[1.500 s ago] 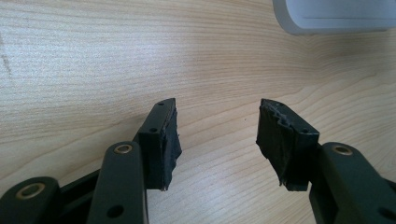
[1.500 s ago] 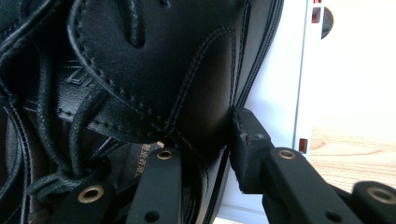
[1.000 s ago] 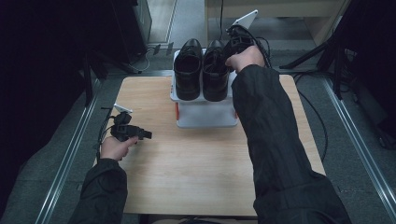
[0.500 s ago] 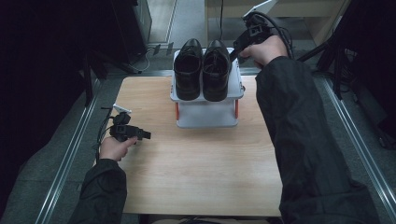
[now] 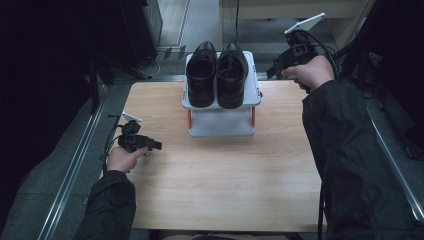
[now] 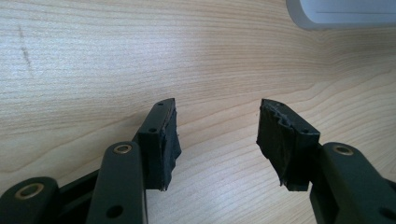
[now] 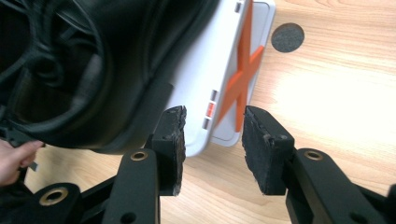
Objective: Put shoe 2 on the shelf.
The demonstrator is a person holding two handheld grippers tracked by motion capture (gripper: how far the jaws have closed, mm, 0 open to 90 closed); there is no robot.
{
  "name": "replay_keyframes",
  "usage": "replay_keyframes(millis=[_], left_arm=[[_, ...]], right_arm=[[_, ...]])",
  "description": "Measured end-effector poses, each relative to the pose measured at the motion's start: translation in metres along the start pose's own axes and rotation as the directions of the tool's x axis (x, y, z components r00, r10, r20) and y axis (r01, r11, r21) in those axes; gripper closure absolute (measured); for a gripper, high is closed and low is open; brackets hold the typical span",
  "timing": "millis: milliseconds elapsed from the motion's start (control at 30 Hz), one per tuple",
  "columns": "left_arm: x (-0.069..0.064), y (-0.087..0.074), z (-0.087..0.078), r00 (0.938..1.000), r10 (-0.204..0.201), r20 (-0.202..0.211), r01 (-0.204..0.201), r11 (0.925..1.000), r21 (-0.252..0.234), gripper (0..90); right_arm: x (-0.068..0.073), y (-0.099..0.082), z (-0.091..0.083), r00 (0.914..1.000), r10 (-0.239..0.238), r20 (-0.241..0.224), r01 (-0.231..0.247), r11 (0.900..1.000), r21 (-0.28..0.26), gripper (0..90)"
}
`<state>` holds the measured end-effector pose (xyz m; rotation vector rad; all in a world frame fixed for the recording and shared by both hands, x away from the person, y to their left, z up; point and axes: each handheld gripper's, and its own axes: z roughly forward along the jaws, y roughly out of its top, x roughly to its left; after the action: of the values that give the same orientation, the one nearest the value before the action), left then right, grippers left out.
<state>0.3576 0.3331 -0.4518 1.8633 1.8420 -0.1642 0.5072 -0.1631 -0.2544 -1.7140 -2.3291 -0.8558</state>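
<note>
Two black leather shoes (image 5: 218, 72) stand side by side on the top shelf of a small white rack (image 5: 221, 122) with orange cross braces, at the far middle of the wooden table. My right gripper (image 5: 272, 69) is held up to the right of the rack, near the table's far right corner, open with nothing between its jaws. In the right gripper view the right gripper (image 7: 212, 142) looks down past a black shoe (image 7: 79, 70) and the rack's side (image 7: 222, 84). My left gripper (image 5: 156, 145) rests low at the table's left edge, and in the left gripper view this left gripper (image 6: 217, 140) is open over bare wood.
The wooden table (image 5: 225, 185) has free room in front of the rack. Metal rails (image 5: 75, 165) run along both sides of the table. A corner of the white rack (image 6: 341, 14) shows at the top right of the left gripper view.
My right gripper has let go of the right shoe and drawn back to the right, away from the rack. Both shoes now stand on the top shelf. The left gripper has stayed put.
</note>
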Motion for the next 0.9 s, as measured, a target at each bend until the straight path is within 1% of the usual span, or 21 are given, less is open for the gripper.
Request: replay_keyframes(millis=[33,67,100,167,200,233,300,333,367,433,467,500,600,667,800,833,900], left_arm=[[0.000,0.000,0.000,1.0000,0.000,0.000,0.000,1.0000,0.000,47.2],[0.000,0.000,0.000,1.0000,0.000,-0.001,0.000,1.0000,0.000,47.2],[0.000,0.000,0.000,1.0000,-0.002,-0.001,0.002,1.0000,0.001,47.2],[0.000,0.000,0.000,1.0000,0.003,-0.003,-0.003,1.0000,0.007,47.1],[0.000,0.000,0.001,1.0000,0.003,-0.005,-0.003,1.0000,0.004,47.0],[0.000,0.000,0.001,1.0000,0.005,-0.006,-0.005,1.0000,0.003,47.0],[-0.001,0.000,0.001,0.9999,0.008,-0.009,-0.008,1.0000,0.002,47.0],[-0.001,0.000,0.001,0.9999,0.010,-0.010,-0.010,0.9999,0.003,46.9],[-0.001,0.000,0.002,0.9999,0.012,-0.012,-0.012,0.9999,0.004,46.9],[-0.002,0.000,0.002,0.9998,0.012,-0.013,-0.012,0.9999,0.007,46.8],[-0.003,0.000,0.003,0.9997,0.016,-0.017,-0.016,0.9999,0.005,46.8],[-0.003,0.000,0.003,0.9997,0.016,-0.017,-0.016,0.9999,0.005,46.7],[-0.004,0.000,0.004,0.9996,0.024,-0.015,-0.024,0.9997,0.010,46.7],[-0.004,0.000,0.004,0.9994,0.027,-0.021,-0.027,0.9996,0.013,46.7],[-0.005,0.000,0.006,0.9995,0.025,-0.018,-0.025,0.9995,0.021,46.7],[-0.005,0.000,0.005,0.9993,0.031,-0.019,-0.031,0.9993,0.022,46.7],[-0.005,0.000,0.006,0.9994,0.030,-0.018,-0.030,0.9994,0.020,46.6]], right_arm=[[0.000,0.000,0.000,1.0000,0.000,0.000,0.000,1.0000,0.000,59.8],[-0.003,-0.003,0.002,1.0000,-0.004,-0.007,0.004,1.0000,-0.004,59.8],[-0.010,-0.009,0.006,0.9999,-0.006,-0.016,0.006,1.0000,-0.006,59.7],[-0.012,-0.012,0.008,0.9998,-0.011,-0.016,0.011,0.9999,-0.010,59.7],[-0.018,-0.020,0.014,0.9995,-0.022,-0.022,0.021,0.9996,-0.018,59.6],[-0.018,-0.020,0.014,0.9995,-0.022,-0.022,0.021,0.9996,-0.018,59.6],[-0.022,-0.027,0.018,0.9993,-0.028,-0.026,0.028,0.9994,-0.020,59.6],[-0.028,-0.036,0.025,0.9990,-0.038,-0.024,0.038,0.9992,-0.015,59.1],[-0.028,-0.036,0.025,0.9990,-0.038,-0.024,0.038,0.9992,-0.015,59.1],[-0.033,-0.043,0.032,0.9987,-0.043,-0.029,0.043,0.9991,-0.008,59.0],[-0.038,-0.051,0.038,0.9982,-0.043,-0.042,0.043,0.9990,-0.008,59.0],[-0.038,-0.051,0.038,0.9982,-0.043,-0.042,0.043,0.9990,-0.008,59.0],[-0.045,-0.062,0.048,0.9971,-0.059,-0.049,0.059,0.9983,0.002,58.9],[-0.049,-0.070,0.054,0.9964,-0.057,-0.063,0.057,0.9984,0.001,58.9],[-0.057,-0.085,0.067,0.9950,-0.061,-0.079,0.061,0.9981,0.001,58.9],[-0.059,-0.089,0.071,0.9945,-0.061,-0.085,0.062,0.9981,0.007,58.9],[-0.066,-0.101,0.081,0.9927,-0.064,-0.102,0.065,0.9978,0.008,58.5]])
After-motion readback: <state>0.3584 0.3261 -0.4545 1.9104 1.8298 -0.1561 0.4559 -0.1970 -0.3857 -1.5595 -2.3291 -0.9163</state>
